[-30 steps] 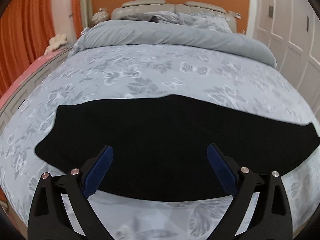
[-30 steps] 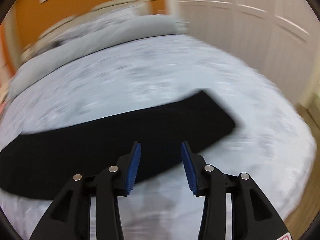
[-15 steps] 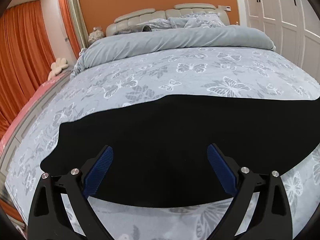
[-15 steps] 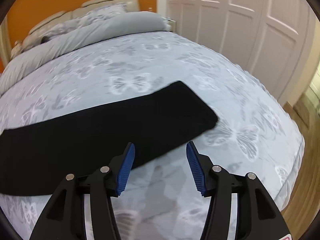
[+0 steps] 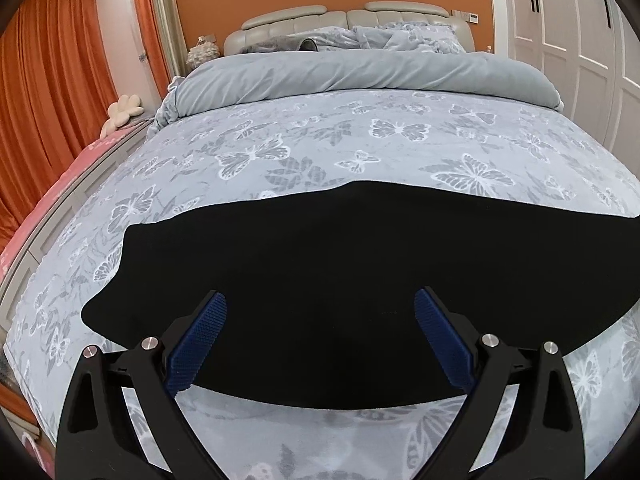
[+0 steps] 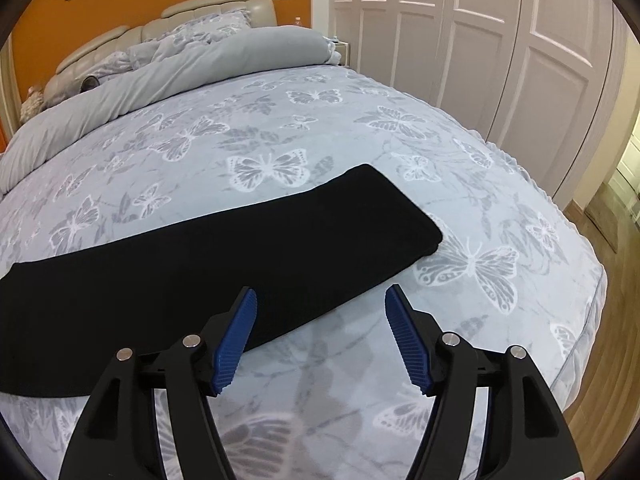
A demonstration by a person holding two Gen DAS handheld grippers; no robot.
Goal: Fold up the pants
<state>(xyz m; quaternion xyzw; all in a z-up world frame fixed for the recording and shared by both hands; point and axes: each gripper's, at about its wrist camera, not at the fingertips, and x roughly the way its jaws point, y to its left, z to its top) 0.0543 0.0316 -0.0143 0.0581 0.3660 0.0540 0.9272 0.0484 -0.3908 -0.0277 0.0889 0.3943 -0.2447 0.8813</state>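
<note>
Both grippers, left (image 5: 320,312) and right (image 6: 320,304), spread wide, holding nothing above black pants (image 5: 340,280) on bed (image 6: 360,120). Seemingly mid-fold, legs stacked. Next: pinch cuff end, carry toward waist.

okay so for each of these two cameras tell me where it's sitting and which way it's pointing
Left wrist: rides on the left gripper above the foot of the bed, facing the headboard; its open blue fingers frame the wider end of the black pants.
Right wrist: rides on the right gripper, angled toward the wardrobe doors; its open fingers hover by the pants' narrow end.
Shared: pants, butterfly bedspread, headboard.
</note>
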